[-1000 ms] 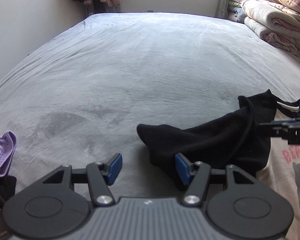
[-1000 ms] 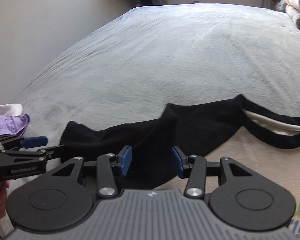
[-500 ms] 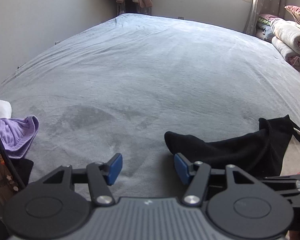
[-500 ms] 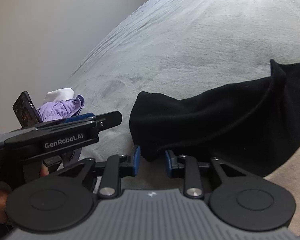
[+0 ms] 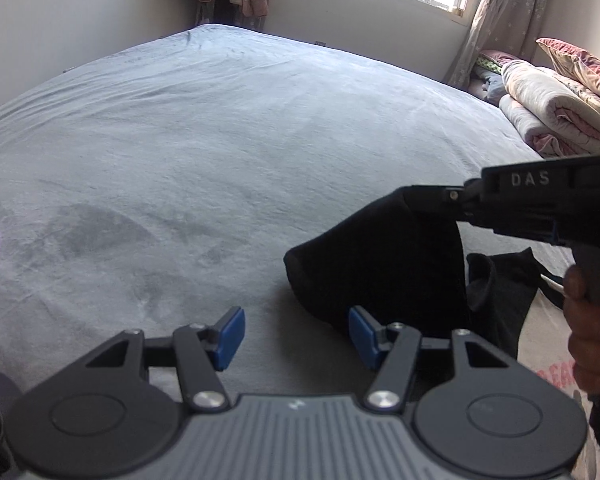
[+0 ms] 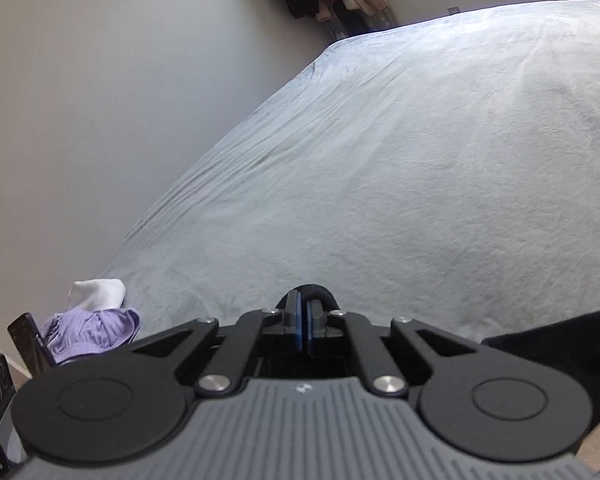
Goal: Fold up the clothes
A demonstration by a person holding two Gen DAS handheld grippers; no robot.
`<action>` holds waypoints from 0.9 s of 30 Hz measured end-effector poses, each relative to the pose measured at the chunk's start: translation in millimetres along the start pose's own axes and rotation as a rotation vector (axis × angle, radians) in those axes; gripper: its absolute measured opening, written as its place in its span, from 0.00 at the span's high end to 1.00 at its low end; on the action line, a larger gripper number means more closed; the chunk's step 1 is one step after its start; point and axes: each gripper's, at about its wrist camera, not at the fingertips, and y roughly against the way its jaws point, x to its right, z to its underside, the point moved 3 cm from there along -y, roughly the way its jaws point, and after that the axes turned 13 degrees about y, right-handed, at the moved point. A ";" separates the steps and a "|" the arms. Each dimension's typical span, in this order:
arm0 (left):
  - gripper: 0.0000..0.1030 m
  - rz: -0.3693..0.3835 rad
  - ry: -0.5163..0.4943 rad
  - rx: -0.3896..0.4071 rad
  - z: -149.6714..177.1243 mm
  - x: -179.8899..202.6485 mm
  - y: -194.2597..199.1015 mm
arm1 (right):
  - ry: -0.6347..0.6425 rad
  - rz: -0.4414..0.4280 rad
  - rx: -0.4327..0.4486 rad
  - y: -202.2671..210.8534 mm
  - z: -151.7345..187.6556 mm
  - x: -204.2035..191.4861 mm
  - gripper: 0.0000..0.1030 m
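While the left gripper (image 5: 296, 338) is hovering with blue pads spread wide and nothing between them, the black sleeve (image 5: 380, 264) is hanging just beyond it off the grey bed (image 5: 220, 140), pinched at its cuff by the right gripper (image 5: 428, 194), likely to carry it over the shirt body as a fold. Right wrist view: right gripper (image 6: 303, 322) is clamping black cloth (pads nearly touching); half a second ago they were still closing around the flat-lying sleeve, now lifted.
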 end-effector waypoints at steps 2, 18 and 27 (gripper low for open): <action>0.43 0.035 -0.004 -0.019 3.9 6.7 -2.9 | -0.015 0.017 0.010 -4.7 1.1 11.1 0.95; 0.71 0.182 -0.082 -0.165 53.6 76.9 -22.6 | -0.066 0.093 -0.071 -21.6 25.0 49.0 0.92; 0.87 0.194 0.019 -0.135 41.5 63.2 -7.4 | -0.030 0.086 -0.087 5.2 26.7 48.8 0.88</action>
